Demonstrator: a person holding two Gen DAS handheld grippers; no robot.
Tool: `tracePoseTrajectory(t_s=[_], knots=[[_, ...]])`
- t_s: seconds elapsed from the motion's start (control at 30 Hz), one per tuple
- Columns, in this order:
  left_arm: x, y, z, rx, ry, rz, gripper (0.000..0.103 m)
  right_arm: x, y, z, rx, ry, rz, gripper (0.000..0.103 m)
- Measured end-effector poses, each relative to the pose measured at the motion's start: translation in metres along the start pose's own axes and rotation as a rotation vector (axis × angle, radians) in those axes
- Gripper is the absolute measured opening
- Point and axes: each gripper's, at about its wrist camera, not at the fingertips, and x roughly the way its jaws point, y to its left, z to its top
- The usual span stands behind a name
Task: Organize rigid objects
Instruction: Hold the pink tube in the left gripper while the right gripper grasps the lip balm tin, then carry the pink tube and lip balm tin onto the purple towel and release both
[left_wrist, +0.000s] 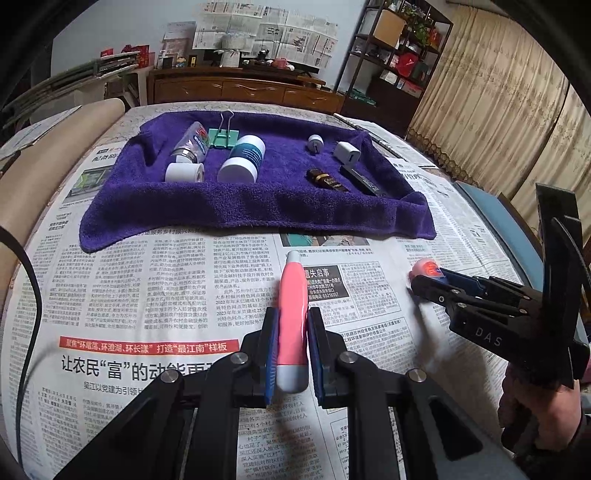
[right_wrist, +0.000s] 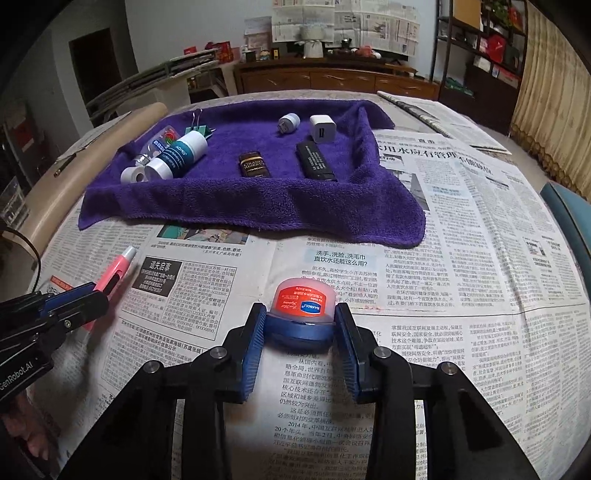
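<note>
Towel (left_wrist: 258, 210) w/ bottles ahead; left claw (left_wrist: 291, 328) grips pink pen (left_wrist: 293, 317), right claw (right_wrist: 300, 326) grips jar (right_wrist: 304, 308).

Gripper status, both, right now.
Left gripper: closed on the pink pen.
Right gripper: closed on the small jar.

Newspapers (left_wrist: 147, 280) cover the table; a wooden sideboard (right_wrist: 332, 79) and curtains (left_wrist: 491, 122) stand behind.
</note>
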Motion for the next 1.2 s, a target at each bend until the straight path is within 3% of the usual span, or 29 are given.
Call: tracePoseTrajectory(t_s=[0.4,0.67,0.9,1.2], knots=[[-0.012,0.005,0.019,-0.009,-0.013,0.010,0.015,-0.016,0.005,0.008,-0.006,-0.028,0.057,0.038],[-0.005,-0.007,0.061,0.014,-0.016,-0.015,0.015,-0.023,0.001,0.025,0.003,-0.045,0.110,0.038],[0.019,-0.016,0.099,0.042,-0.007,-0.009,0.015,-0.025,-0.009,0.070,-0.007,-0.093,0.100,0.038],[0.071,-0.007,0.126,0.001,0.067,-0.021,0.015,0.011,-0.012,0.149,-0.082,-0.094,0.133,0.037]])
